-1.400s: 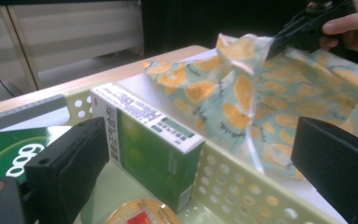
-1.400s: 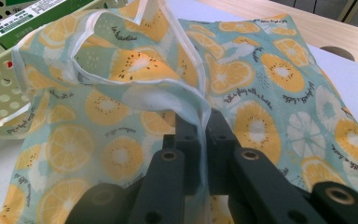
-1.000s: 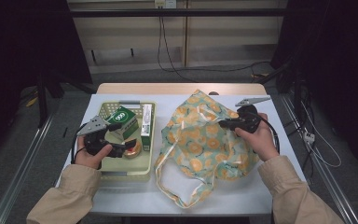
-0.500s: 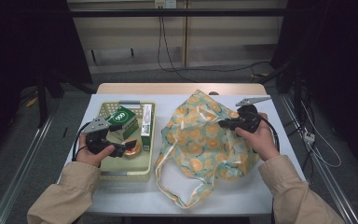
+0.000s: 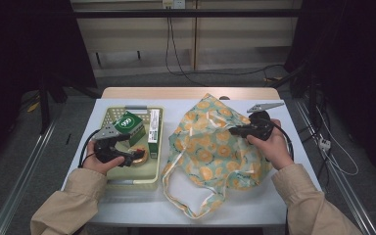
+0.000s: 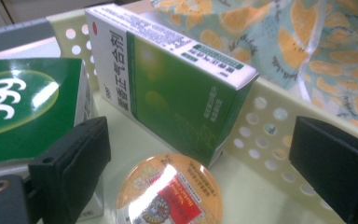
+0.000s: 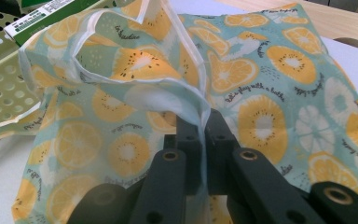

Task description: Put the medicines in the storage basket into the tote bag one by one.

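1. Dark curtains and a concrete floor frame a small white-topped table (image 5: 127,205), where a pale yellow perforated basket (image 5: 127,182) sits beside a fruit-print cloth bag (image 5: 210,152).

2. At the table's right side, the right gripper (image 5: 235,131) has its jaws pressed together on a fold of the bag's rim; in the right gripper view the thin fabric (image 7: 200,112) runs straight up out of the pinch, with the bag's mouth gaping just beyond and to the left of the jaws.

3. Over the basket, the left gripper (image 5: 133,157) has its jaws spread wide and holds nothing. In the left gripper view a round orange-lidded tin (image 6: 170,191) lies between and just ahead of the jaws, a tall green and white carton (image 6: 177,88) stands right behind it, and a green box marked 999 (image 6: 23,105) sits against the left jaw.

4. Judged from this, the tin is next to be picked up and carried into the bag.

5. Risks:
   - The tin is flat and glossy, so jaws closing too high could skid off its lid.
   - The left jaw is crowded by the 999 box; closing may shove that box or tip the carton.
   - The pinch on the bag is a thin fold, and tugging could let it slip, collapsing the opening.
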